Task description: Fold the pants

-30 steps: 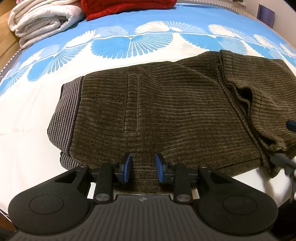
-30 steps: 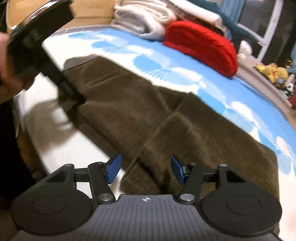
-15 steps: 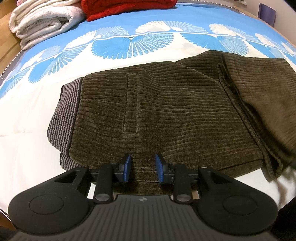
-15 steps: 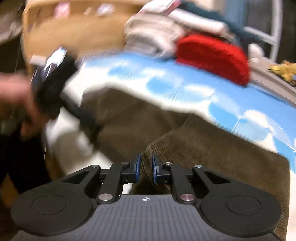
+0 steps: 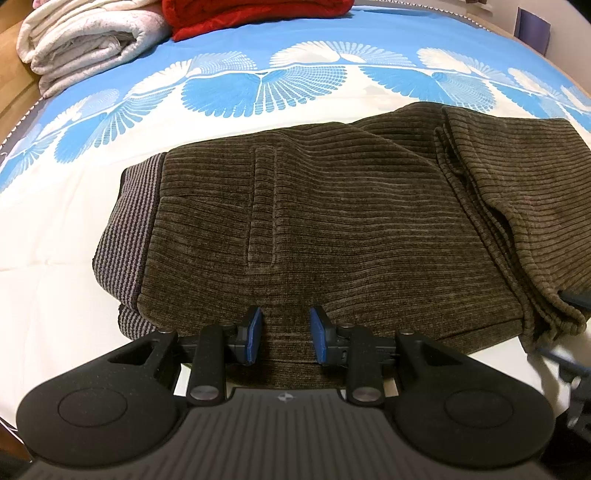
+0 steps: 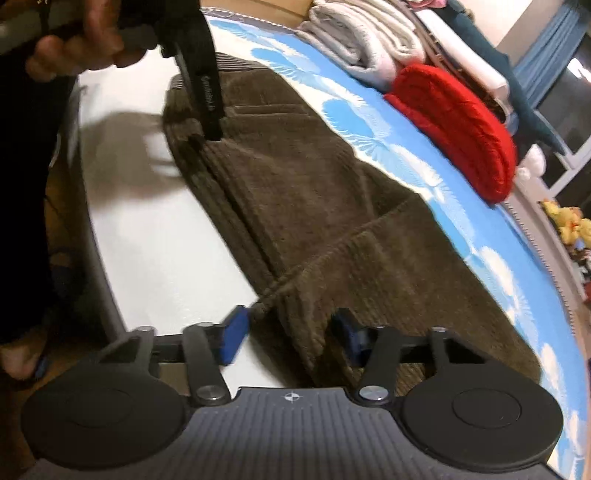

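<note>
Your left wrist camera sits low at the near bed edge, facing across the pants [image 5: 332,229]. Your right wrist camera views them lengthwise from the right; both share them.

Ahead of my left claw [image 5: 284,340] I see the pants [image 5: 332,229]: thick brown corduroy, wide-ribbed, matt and plush. Its waistband [image 5: 125,236], left of the claw, is a finer striped knit. My claw's pads [image 5: 254,339] look like smooth blue rubber on matt, grainy black plastic. Beneath lies the bed sheet [image 5: 258,81], smooth printed cotton-like cloth, blue and white. Far ahead to the left, a folded white blanket [image 5: 85,40] looks soft and fuzzy; beside it a red blanket [image 5: 258,11] looks velvety. My right claw [image 6: 291,338] has small round metal pins [image 6: 209,393], dull-shiny.
</note>
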The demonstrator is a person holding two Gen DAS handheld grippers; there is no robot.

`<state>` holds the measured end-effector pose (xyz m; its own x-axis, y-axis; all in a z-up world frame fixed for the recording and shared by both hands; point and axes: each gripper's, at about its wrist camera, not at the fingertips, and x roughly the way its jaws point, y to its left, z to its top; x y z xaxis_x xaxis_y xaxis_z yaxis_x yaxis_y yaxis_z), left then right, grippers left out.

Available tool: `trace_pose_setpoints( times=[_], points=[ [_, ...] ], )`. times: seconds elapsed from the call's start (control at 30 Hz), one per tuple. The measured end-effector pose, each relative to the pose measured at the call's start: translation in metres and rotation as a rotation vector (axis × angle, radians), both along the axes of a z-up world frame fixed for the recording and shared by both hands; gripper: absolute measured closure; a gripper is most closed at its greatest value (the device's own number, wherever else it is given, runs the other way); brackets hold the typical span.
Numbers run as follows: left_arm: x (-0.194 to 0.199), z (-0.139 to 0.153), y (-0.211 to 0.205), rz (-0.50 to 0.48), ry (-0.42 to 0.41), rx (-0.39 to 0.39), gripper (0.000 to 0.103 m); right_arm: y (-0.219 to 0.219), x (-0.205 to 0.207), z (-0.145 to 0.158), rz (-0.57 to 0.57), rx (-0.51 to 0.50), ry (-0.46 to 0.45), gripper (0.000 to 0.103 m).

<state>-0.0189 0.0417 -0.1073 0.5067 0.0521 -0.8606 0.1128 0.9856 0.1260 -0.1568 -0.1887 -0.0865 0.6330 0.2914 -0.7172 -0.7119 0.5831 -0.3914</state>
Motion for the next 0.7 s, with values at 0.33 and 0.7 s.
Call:
trace_pose_setpoints(
  times=[0.33, 0.7],
  points=[
    [0.003, 0.002, 0.004, 0.011, 0.018, -0.026, 0.07, -0.144, 0.065, 0.137, -0.665, 0.818, -0.082, 0.079],
    [0.002, 0.003, 0.008, 0.011, 0.023, -0.045, 0.07, -0.045, 0.045, 0.111, -0.378, 0.577, -0.008, 0.079]
  ],
)
